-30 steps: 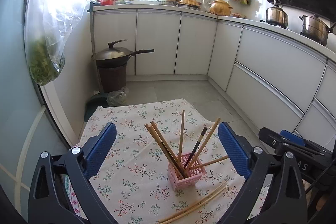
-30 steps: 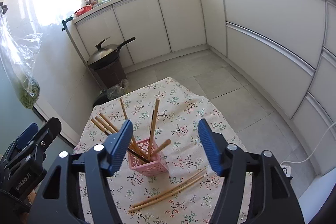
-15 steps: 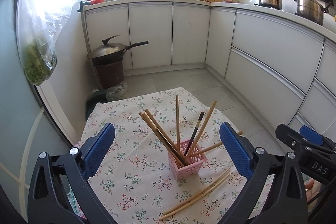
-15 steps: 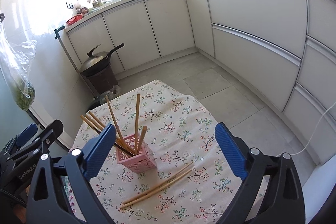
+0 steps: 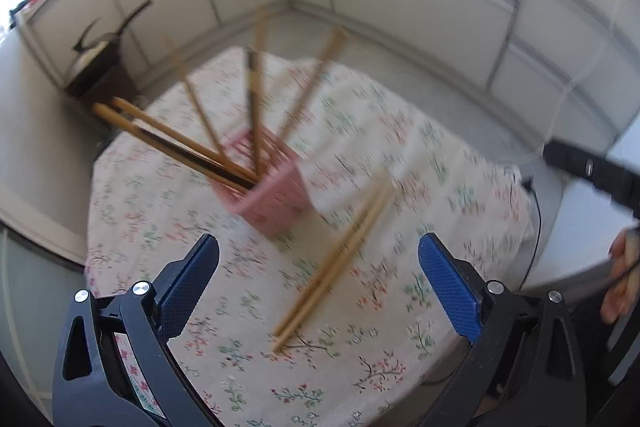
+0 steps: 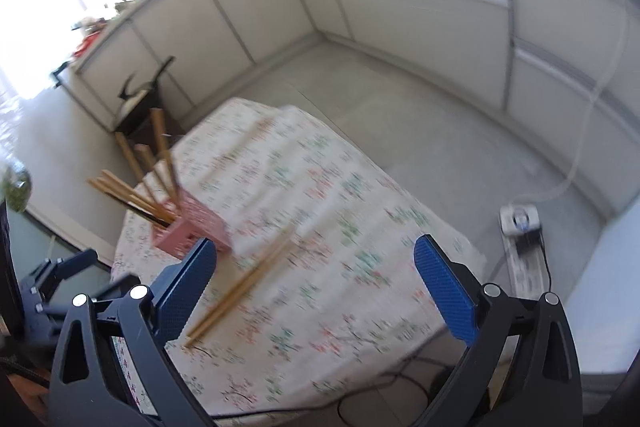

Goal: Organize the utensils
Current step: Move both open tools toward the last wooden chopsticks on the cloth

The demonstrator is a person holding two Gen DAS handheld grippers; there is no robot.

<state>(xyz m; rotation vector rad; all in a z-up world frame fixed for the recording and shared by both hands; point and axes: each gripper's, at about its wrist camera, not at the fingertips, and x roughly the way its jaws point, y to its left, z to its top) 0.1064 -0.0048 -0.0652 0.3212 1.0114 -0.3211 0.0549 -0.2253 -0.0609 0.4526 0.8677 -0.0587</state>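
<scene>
A pink slotted holder (image 5: 272, 195) (image 6: 192, 231) stands on the floral tablecloth (image 5: 400, 147) with several wooden chopsticks fanned out of it. Two loose chopsticks (image 5: 340, 259) (image 6: 244, 279) lie side by side on the cloth in front of it. My left gripper (image 5: 319, 247) hangs open above that loose pair, touching nothing. My right gripper (image 6: 315, 245) is to the right of the pair; its jaws are opening and only bare cloth shows between them. Both views are motion-blurred.
A dark wok on a brown stand (image 5: 100, 63) (image 6: 140, 99) sits beyond the table's far left corner. White cabinets (image 6: 400, 7) line the back and right. A power strip (image 6: 520, 223) with cables lies on the floor at the right. A hand (image 5: 620, 279) shows at the right edge.
Both grippers have dropped and tipped down toward the table, so the cloth and chopsticks fill more of each view. The right jaws have spread wider.
</scene>
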